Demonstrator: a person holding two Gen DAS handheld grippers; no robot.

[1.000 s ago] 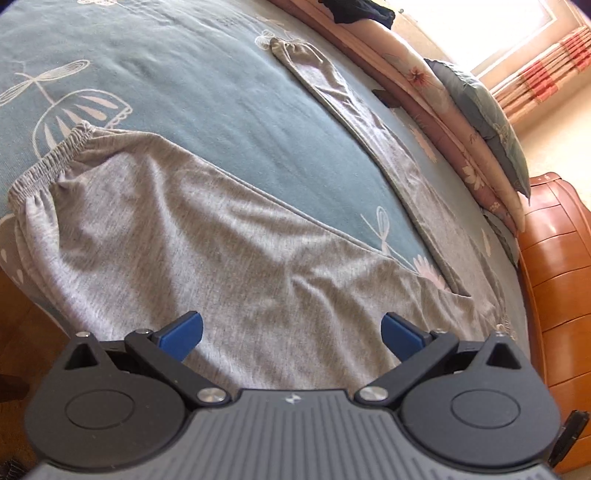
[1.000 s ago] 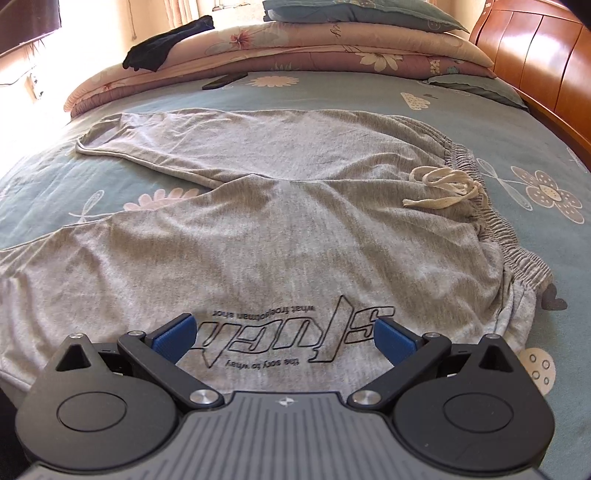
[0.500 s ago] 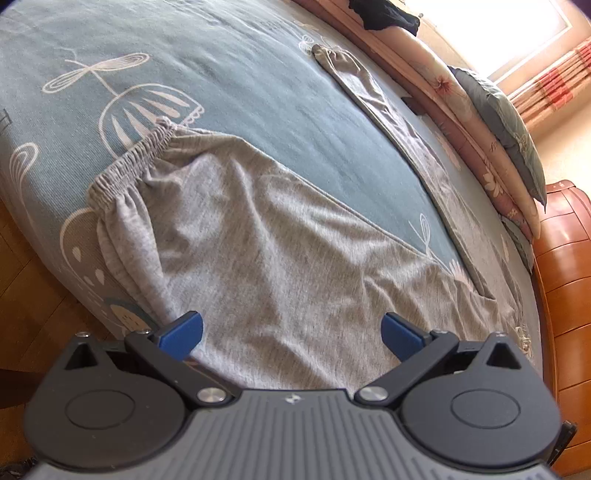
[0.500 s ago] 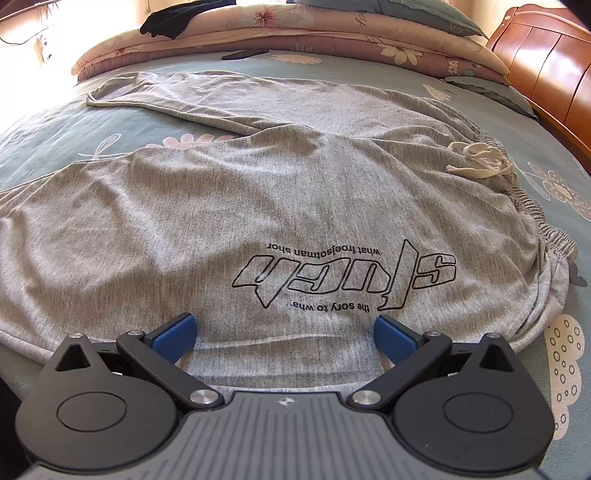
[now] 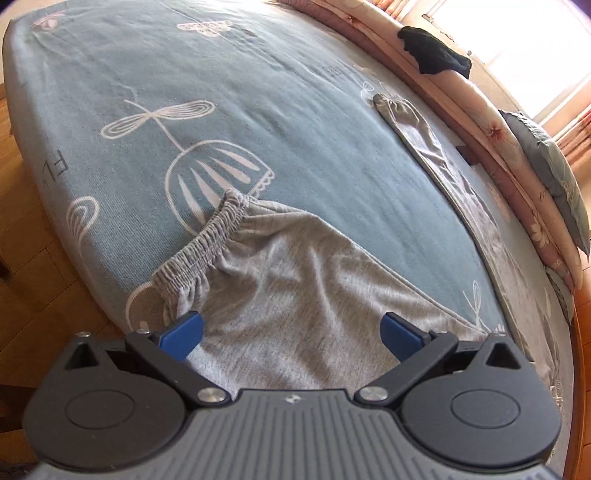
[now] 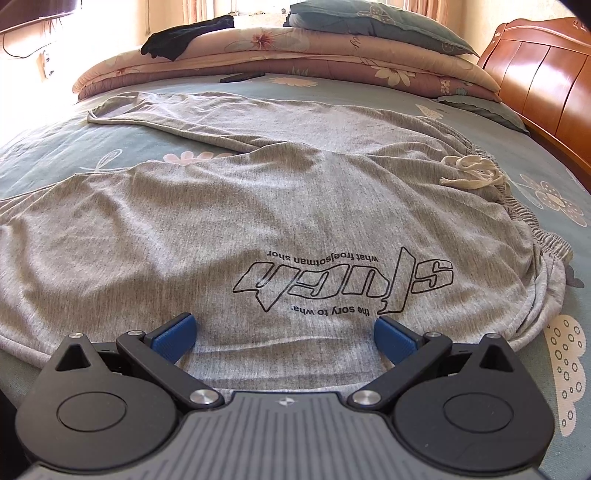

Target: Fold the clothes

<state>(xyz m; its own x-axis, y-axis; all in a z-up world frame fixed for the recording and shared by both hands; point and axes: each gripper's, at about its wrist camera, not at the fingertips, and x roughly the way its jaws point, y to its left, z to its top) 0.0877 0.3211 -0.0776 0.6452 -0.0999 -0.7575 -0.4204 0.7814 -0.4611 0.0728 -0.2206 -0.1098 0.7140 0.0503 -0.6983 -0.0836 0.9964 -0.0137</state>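
1. Left wrist view: the left gripper [image 5: 291,328], its blue-padded jaws spread wide and holding nothing, hovers over the near leg of a pair of grey jersey trousers [image 5: 295,295] laid on a bed with a teal printed sheet [image 5: 258,110].
2. The near leg's gathered elastic cuff [image 5: 207,243] lies just beyond the gripper's left pad, close to the bed's edge; the far leg [image 5: 424,140] stretches away on the right, ending near a rolled pink floral quilt [image 5: 480,103].
3. Right wrist view: the right gripper [image 6: 284,332], also wide open and empty, sits low at the near edge of the trousers' seat, just short of a black outlined logo [image 6: 343,284] printed on the cloth.
4. A cream drawstring [image 6: 472,173] is bunched at the elastic waistband [image 6: 532,229] on the right, near a wooden headboard [image 6: 535,81].
5. A black garment [image 6: 184,37] lies on the quilt at the far side, well apart from the trousers; a blue-grey pillow [image 6: 369,26] rests there too.
6. Progress appears minimal: the trousers lie spread flat with the legs splayed apart, and no fold is visible.
7. Still to do, by this reckoning: grip the cuff and waist, bring one leg over the other, then fold the length down.
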